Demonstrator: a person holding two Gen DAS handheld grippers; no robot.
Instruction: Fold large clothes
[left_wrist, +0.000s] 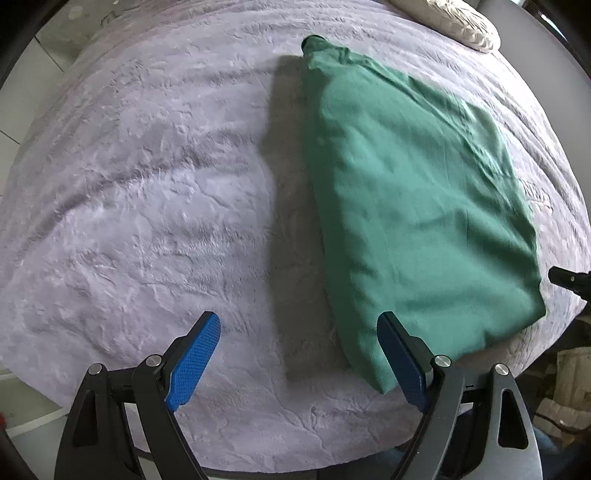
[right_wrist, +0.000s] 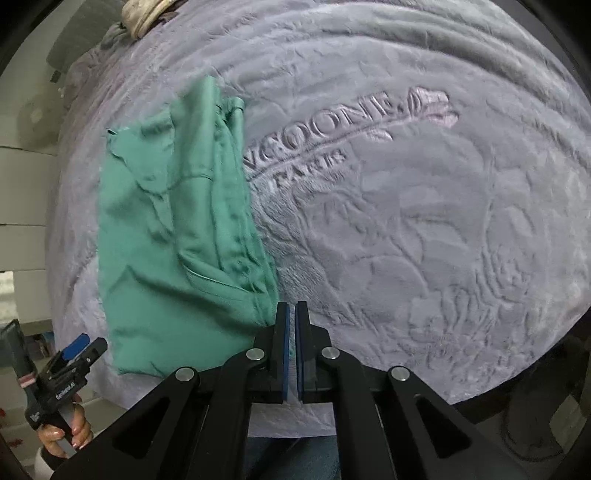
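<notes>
A green garment (left_wrist: 413, 206) lies folded into a long shape on a lilac plush blanket (left_wrist: 147, 206). It also shows in the right wrist view (right_wrist: 173, 236), left of centre. My left gripper (left_wrist: 299, 325) is open and empty, held above the blanket at the garment's near left corner. Its right finger (left_wrist: 399, 354) overlaps the garment's near edge in view. My right gripper (right_wrist: 291, 314) is shut on the garment's near right corner, with green cloth showing between the blue pads. The left gripper also shows in the right wrist view (right_wrist: 79, 345), held by a hand.
A cream pillow (left_wrist: 454, 22) lies at the far end of the bed. The blanket (right_wrist: 406, 221) has embossed lettering and patterns to the right of the garment. Floor and furniture show past the bed's left edge.
</notes>
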